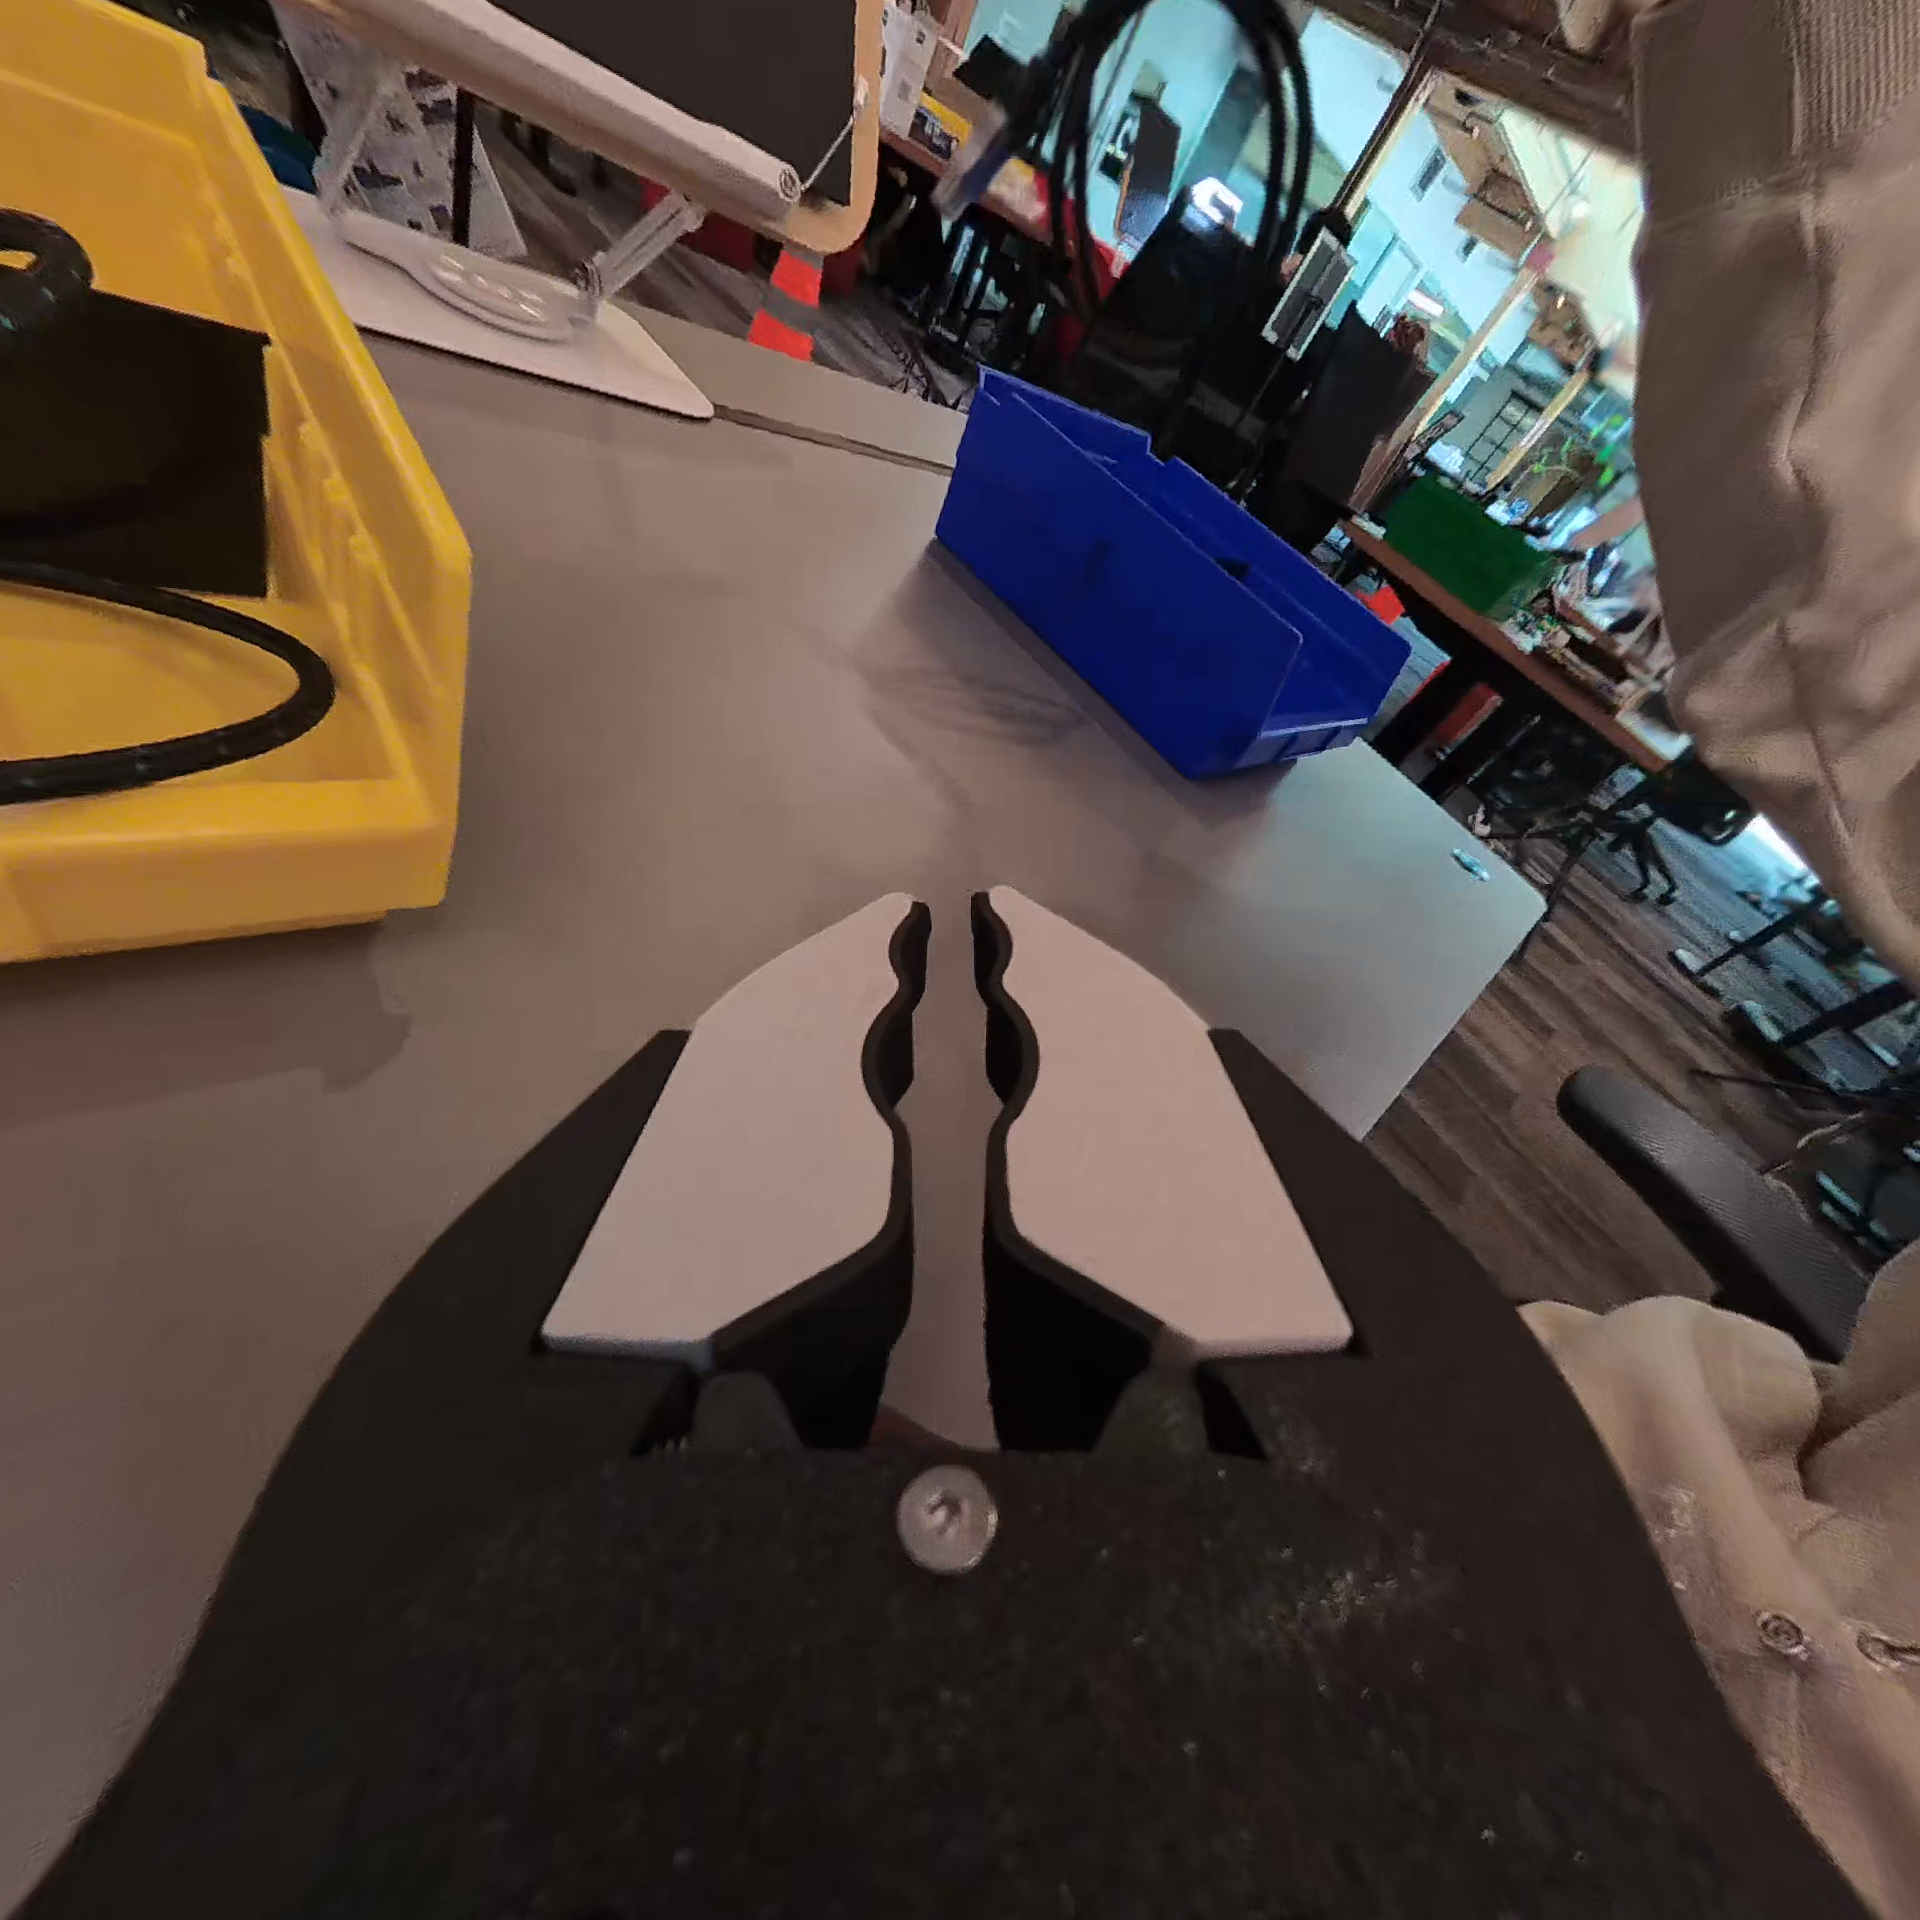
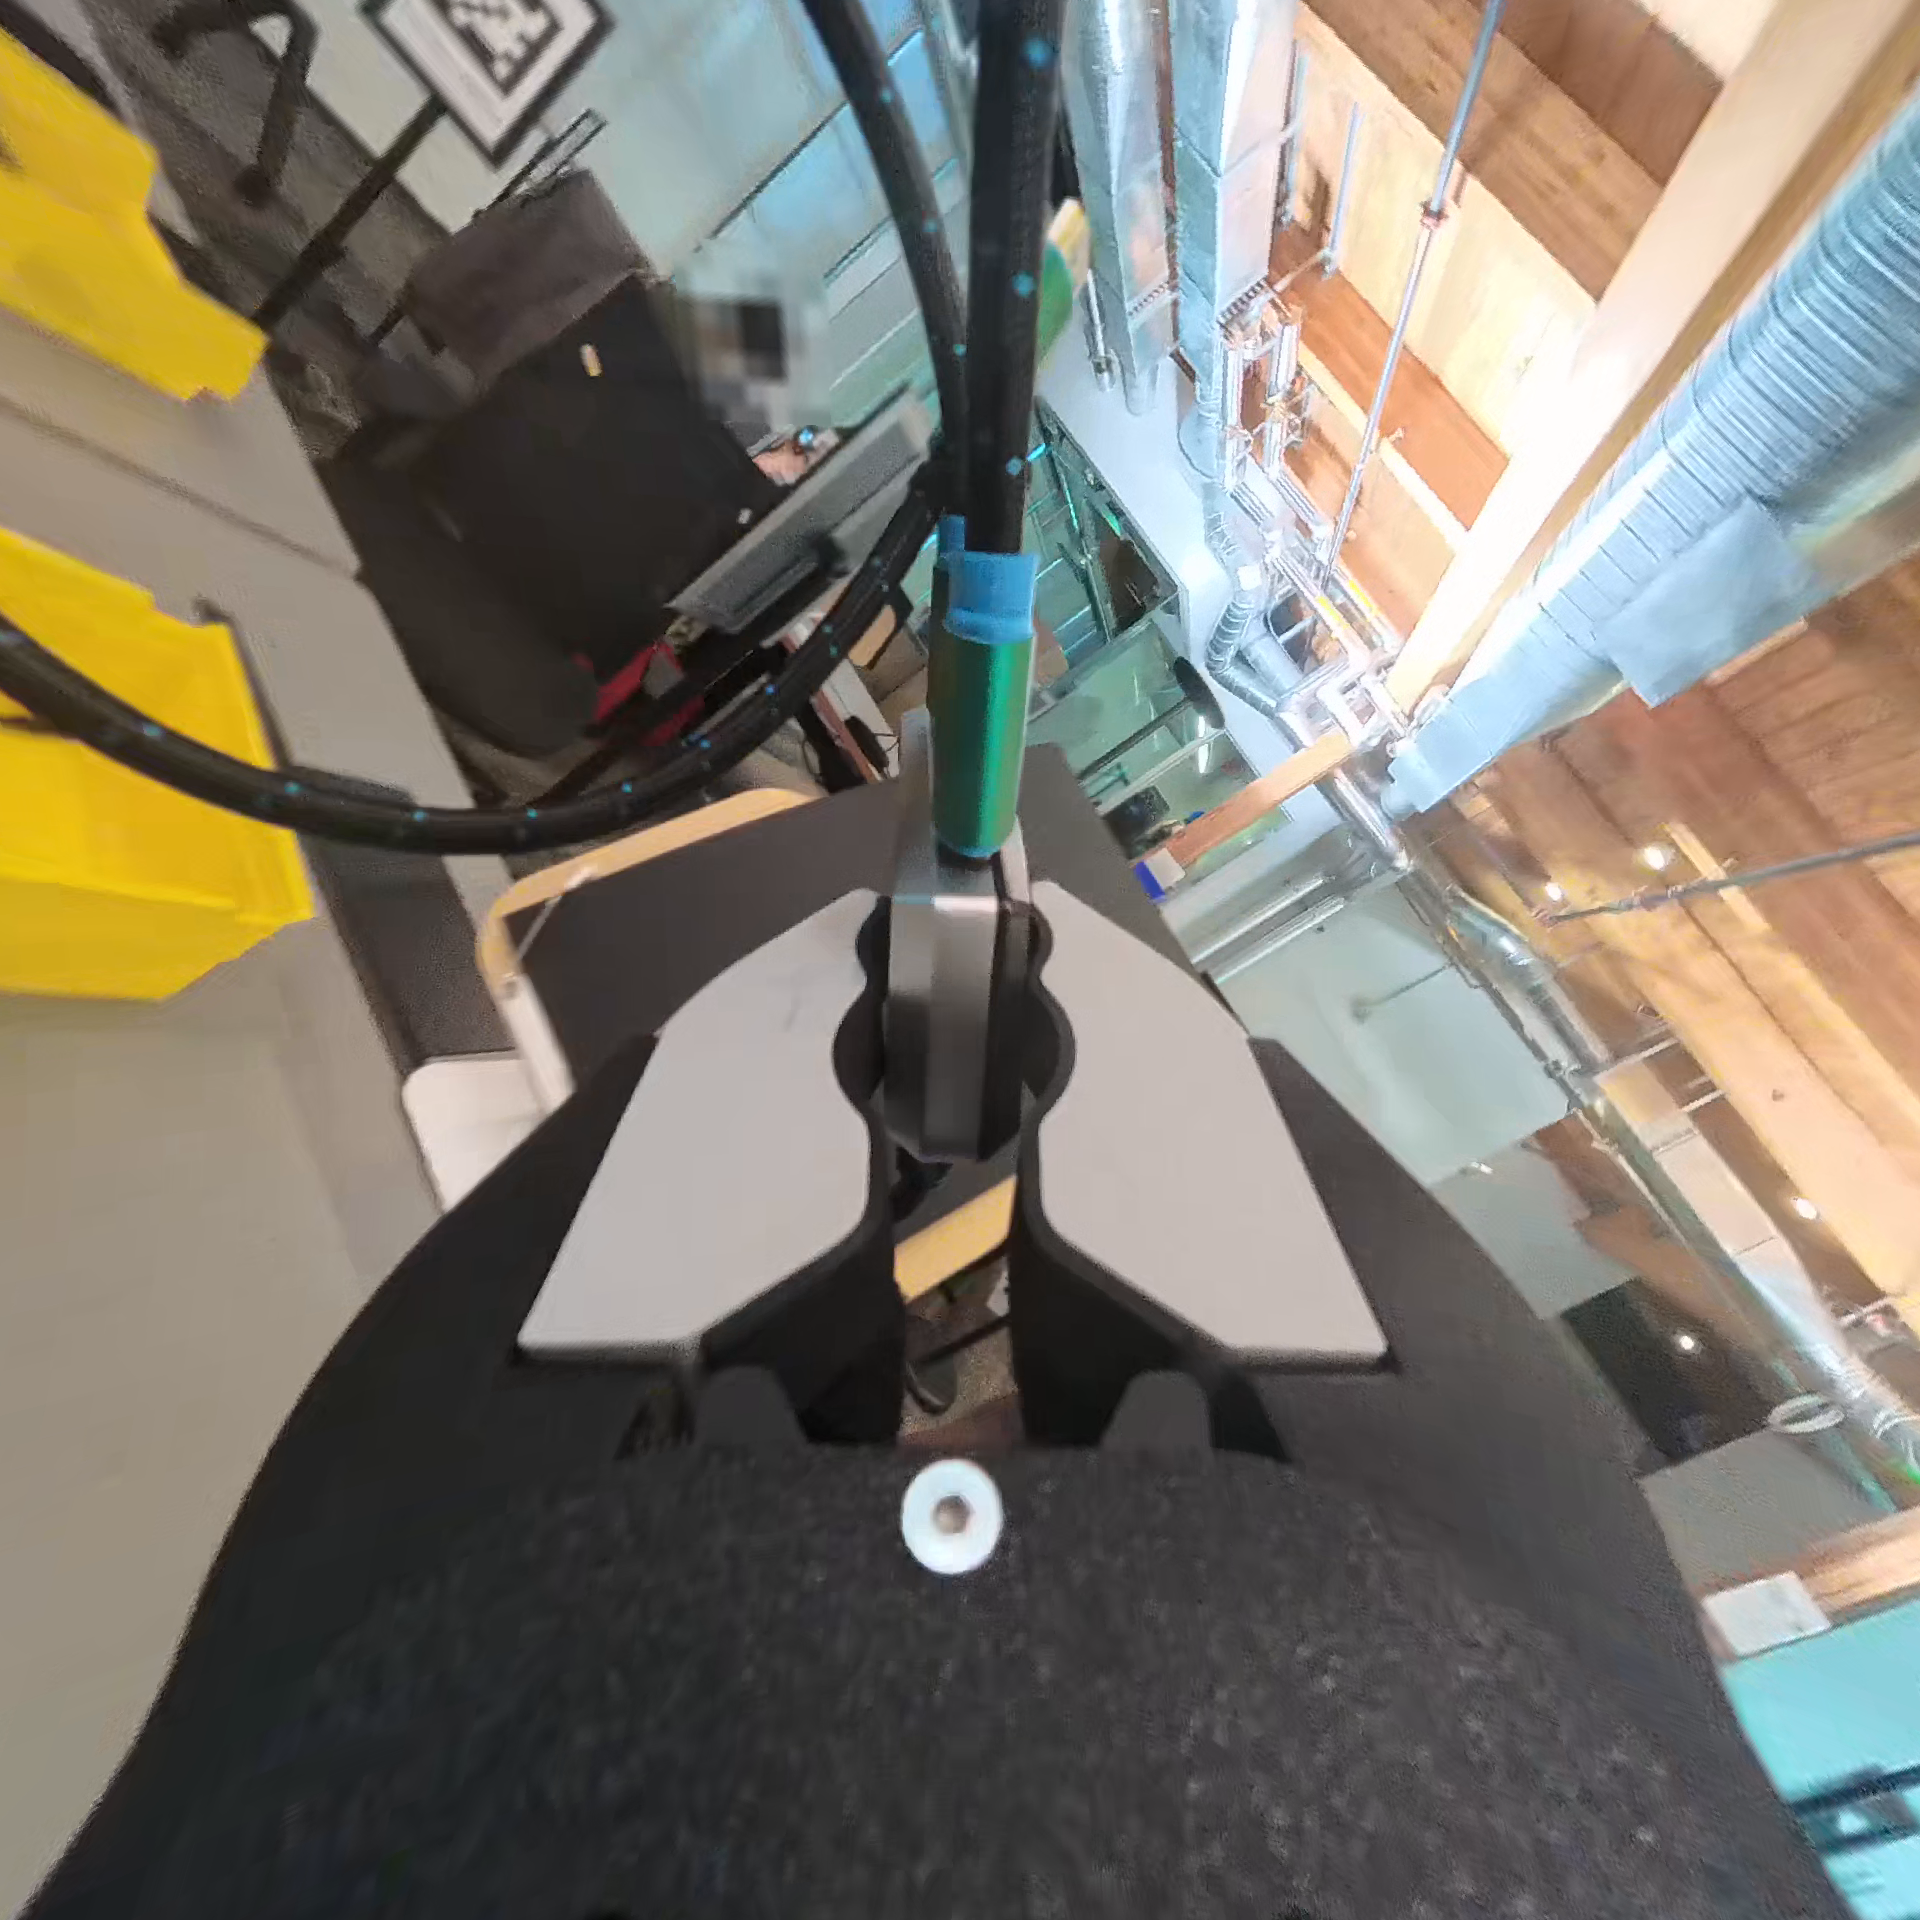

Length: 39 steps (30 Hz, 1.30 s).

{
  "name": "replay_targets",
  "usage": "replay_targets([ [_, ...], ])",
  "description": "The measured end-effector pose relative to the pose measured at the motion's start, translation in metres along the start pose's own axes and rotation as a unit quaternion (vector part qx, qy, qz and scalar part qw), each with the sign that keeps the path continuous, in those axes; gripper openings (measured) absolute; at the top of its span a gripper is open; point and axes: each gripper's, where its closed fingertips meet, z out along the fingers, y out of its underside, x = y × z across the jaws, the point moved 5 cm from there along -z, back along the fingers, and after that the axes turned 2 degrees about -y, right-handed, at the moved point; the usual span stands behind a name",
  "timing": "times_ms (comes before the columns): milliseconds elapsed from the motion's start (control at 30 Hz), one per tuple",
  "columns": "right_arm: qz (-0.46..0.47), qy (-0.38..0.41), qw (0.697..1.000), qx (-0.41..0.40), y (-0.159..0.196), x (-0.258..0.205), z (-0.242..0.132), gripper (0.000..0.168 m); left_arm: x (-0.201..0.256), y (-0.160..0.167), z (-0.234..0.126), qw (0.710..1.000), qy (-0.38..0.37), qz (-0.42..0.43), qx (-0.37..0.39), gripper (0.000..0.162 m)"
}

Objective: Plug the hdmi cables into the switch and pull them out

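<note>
In the right wrist view my right gripper is raised off the table and shut on a flat grey switch, held edge-on. A green HDMI plug with a blue collar sits in the switch's far end. Its black braided cable runs up out of frame. A second black cable curves down left towards the yellow bin. In the left wrist view my left gripper is closed to a thin slit. It holds nothing and is low over the grey table. The hanging cables show at the top.
A yellow bin at the left holds a black box and a cable loop. A blue bin stands at the table's far right edge. A stand with a dark panel is at the back. A person's beige clothing fills the right. My right fingertips sit around 45 cm from my left ones.
</note>
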Motion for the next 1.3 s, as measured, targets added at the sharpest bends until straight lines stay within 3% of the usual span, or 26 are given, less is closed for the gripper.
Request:
replay_targets([
  [133, 0.010, 0.030, 0.999, -0.033, 0.010, 0.097, 0.004, 0.021, 0.001, -0.005, -0.003, 0.999, 0.024, -0.031, 0.013, 0.007],
  [200, 0.009, 0.010, 0.997, -0.075, 0.028, 0.126, 0.009, 0.021, 0.001, -0.006, -0.001, 0.999, 0.033, -0.039, 0.013, 0.007],
  [333, 0.007, -0.037, 0.986, -0.160, 0.081, 0.143, 0.009, 0.021, 0.005, -0.004, 0.005, 0.998, 0.047, -0.039, -0.001, 0.007],
  [500, 0.107, -0.014, 0.979, -0.170, 0.145, 0.141, -0.004, 0.022, 0.013, 0.003, 0.013, 0.998, 0.054, -0.017, -0.025, 0.007],
  [700, 0.274, -0.005, 0.946, -0.171, 0.226, 0.103, -0.029, 0.021, 0.014, 0.006, 0.014, 0.998, 0.041, 0.005, -0.037, 0.007],
  [800, 0.302, -0.044, 0.928, -0.214, 0.269, 0.063, -0.040, 0.021, 0.013, 0.007, 0.013, 0.999, 0.038, 0.003, -0.038, 0.007],
  [867, 0.254, -0.096, 0.923, -0.274, 0.301, 0.028, -0.050, 0.022, 0.012, 0.007, 0.013, 0.999, 0.036, 0.002, -0.039, 0.007],
  [933, 0.144, -0.153, 0.916, -0.342, 0.331, -0.008, -0.062, 0.022, 0.012, 0.008, 0.014, 0.999, 0.033, 0.005, -0.043, 0.007],
  [1067, -0.047, -0.268, 0.859, -0.433, 0.375, -0.071, -0.078, 0.022, 0.010, 0.012, 0.017, 0.998, 0.023, 0.019, -0.057, 0.007],
  [1167, -0.070, -0.312, 0.829, -0.458, 0.393, -0.098, -0.080, 0.022, 0.009, 0.015, 0.020, 0.997, 0.015, 0.030, -0.070, 0.007],
  [1300, -0.060, -0.340, 0.818, -0.460, 0.400, -0.105, -0.077, 0.022, 0.008, 0.018, 0.021, 0.996, 0.013, 0.031, -0.080, 0.008],
])
